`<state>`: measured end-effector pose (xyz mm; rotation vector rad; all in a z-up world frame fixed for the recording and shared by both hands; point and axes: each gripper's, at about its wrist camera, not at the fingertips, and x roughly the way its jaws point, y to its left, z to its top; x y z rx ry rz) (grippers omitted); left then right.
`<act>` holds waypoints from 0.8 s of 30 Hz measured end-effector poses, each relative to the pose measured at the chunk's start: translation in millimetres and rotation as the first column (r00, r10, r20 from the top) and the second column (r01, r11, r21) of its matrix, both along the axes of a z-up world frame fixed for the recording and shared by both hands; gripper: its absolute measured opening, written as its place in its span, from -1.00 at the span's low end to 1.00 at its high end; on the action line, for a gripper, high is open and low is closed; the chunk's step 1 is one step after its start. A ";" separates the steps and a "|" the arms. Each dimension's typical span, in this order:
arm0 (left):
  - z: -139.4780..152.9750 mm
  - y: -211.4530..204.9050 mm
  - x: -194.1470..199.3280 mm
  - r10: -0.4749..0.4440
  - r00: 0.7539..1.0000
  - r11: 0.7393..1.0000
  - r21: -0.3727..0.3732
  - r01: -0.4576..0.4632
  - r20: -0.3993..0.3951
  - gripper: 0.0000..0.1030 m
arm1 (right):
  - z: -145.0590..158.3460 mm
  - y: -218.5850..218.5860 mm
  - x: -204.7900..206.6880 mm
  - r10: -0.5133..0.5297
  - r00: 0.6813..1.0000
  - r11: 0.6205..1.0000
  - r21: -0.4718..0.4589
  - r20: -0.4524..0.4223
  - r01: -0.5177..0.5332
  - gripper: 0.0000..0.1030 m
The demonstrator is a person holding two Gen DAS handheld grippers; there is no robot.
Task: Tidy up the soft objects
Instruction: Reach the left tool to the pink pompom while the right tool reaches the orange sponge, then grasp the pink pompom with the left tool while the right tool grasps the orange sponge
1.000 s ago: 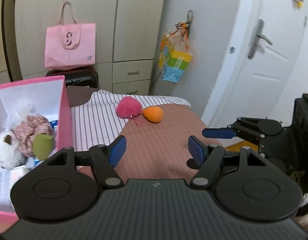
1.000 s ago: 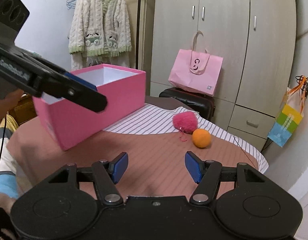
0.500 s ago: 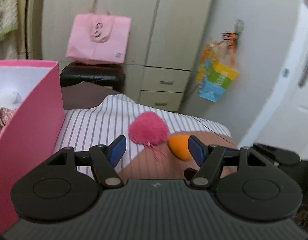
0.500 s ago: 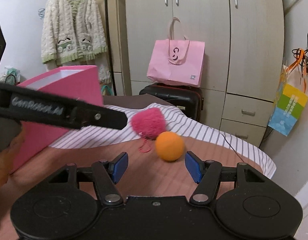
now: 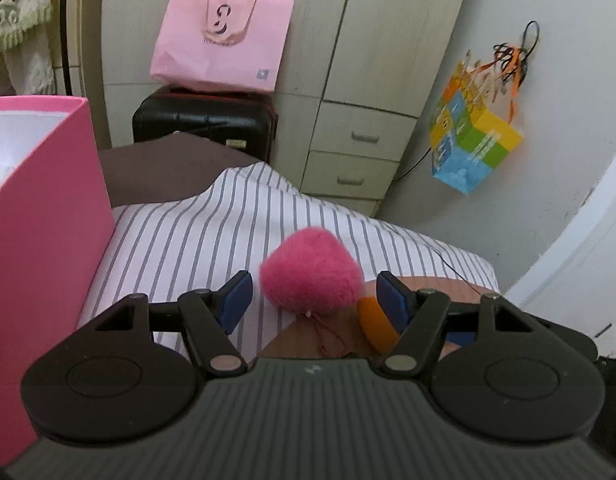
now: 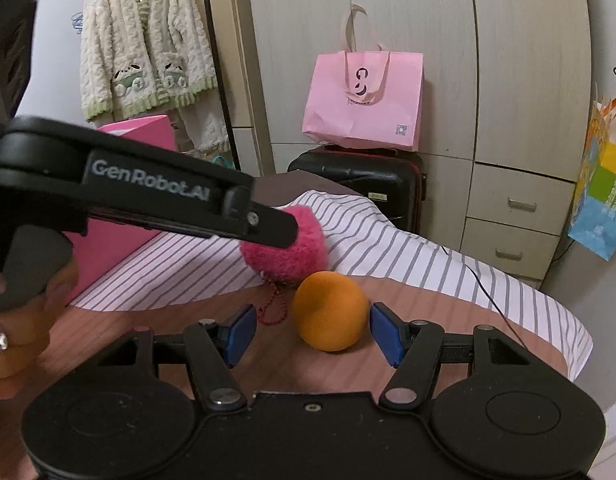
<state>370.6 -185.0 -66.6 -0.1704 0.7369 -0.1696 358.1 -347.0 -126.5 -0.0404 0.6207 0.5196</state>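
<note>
Both hands have swung in from the pink box (image 5: 48, 216): the left gripper (image 5: 312, 300), tongs spread, now frames the pink pompom (image 5: 310, 282), the right gripper (image 6: 310, 332), likewise spread, the orange sponge (image 6: 330, 312) at its 12 o'clock, neither yet pinched.

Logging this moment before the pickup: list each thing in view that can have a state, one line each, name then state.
left gripper: open, fingers either side of the pink pompom, not pressing.
right gripper: open, fingers either side of the orange sponge, gaps visible.
pink pompom: lying on the striped cloth, not held.
orange sponge: resting on the brown cover, not held.
pink box: open, no lid.
wardrobe doors: closed.
drawers: closed.
</note>
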 end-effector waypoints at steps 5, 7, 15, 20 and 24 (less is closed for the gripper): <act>-6.8 -3.0 12.2 0.053 0.999 0.999 -0.001 -0.053 0.003 0.32 | -1.9 -4.8 -0.4 -0.014 1.000 1.000 0.011 -0.002 0.014 0.16; -13.9 -4.9 18.4 0.080 0.997 0.997 -0.004 -0.080 -0.005 0.32 | -1.4 -8.3 -0.7 -0.026 1.000 0.999 0.026 0.003 0.026 -0.05; -29.8 -8.0 22.2 0.092 0.996 0.996 0.003 -0.092 -0.001 0.32 | -1.8 -9.5 -7.1 -0.039 0.999 0.999 0.020 0.011 0.038 -0.16; -30.1 -12.4 17.9 0.060 0.998 0.998 0.023 -0.060 0.027 0.07 | 2.7 -12.4 -15.7 -0.085 0.996 0.996 0.018 0.014 0.085 -0.16; -25.2 -13.6 11.3 0.031 0.999 0.999 0.031 -0.032 0.042 -0.02 | 3.9 -15.5 -25.1 -0.107 0.994 0.994 0.004 0.025 0.107 -0.16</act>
